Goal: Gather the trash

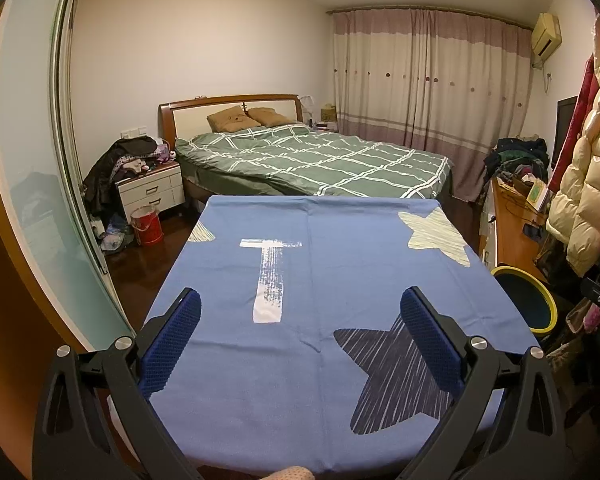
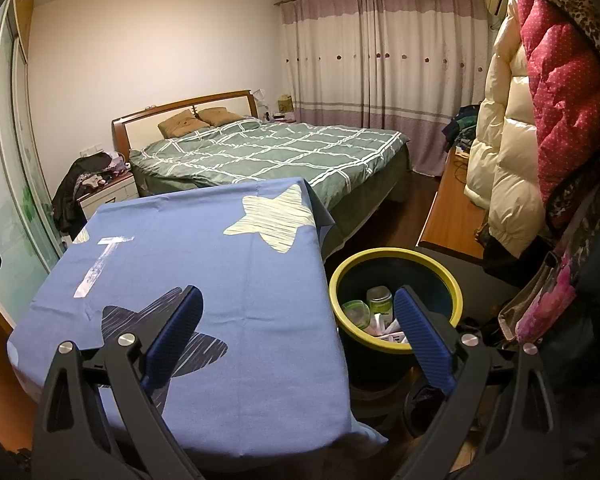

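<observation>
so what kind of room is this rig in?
A lived-in home bedroom. A double bed with a green checked duvet stands before a curtained window, a cluttered nightstand sits beside it, and winter jackets hang at the right. Nearer the cameras are a blue-clothed table and a yellow-rimmed bin.

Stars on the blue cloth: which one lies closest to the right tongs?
The dark navy star, printed at the cloth's near end, right under the right tongs. The pale cream star sits at the far corner, toward the bed.
</observation>
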